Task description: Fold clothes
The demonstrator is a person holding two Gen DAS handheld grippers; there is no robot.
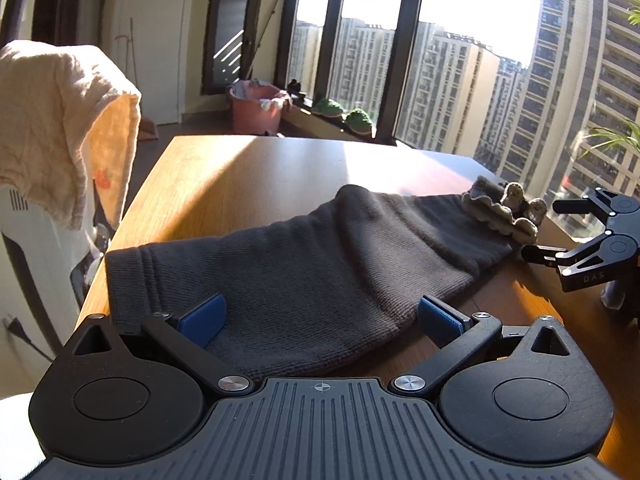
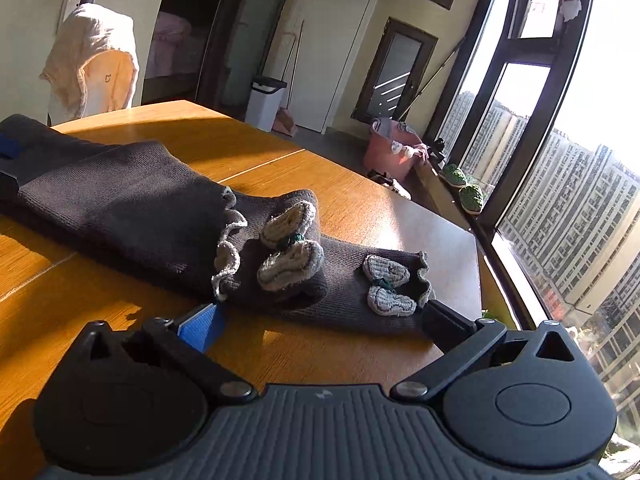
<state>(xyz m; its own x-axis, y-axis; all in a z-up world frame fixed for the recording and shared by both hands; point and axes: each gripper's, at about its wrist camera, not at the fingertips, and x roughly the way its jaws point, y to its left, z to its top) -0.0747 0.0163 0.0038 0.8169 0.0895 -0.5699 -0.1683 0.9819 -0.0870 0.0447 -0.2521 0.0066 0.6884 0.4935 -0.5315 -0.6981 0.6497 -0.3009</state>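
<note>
The left gripper (image 1: 320,320) is hovering with its blue pads spread wide over the waistband end of one pair of dark knit leggings (image 1: 288,264), which is lying stretched across the wooden table (image 1: 248,176). The right gripper (image 2: 320,324) is waiting just as wide at the two frilled cuffs (image 2: 228,252), each carrying one knitted bow (image 2: 290,248). Nothing is being gripped, so the fold seems to be only starting; next, each gripper likely needs to pinch its end and bring cuffs toward waistband.
</note>
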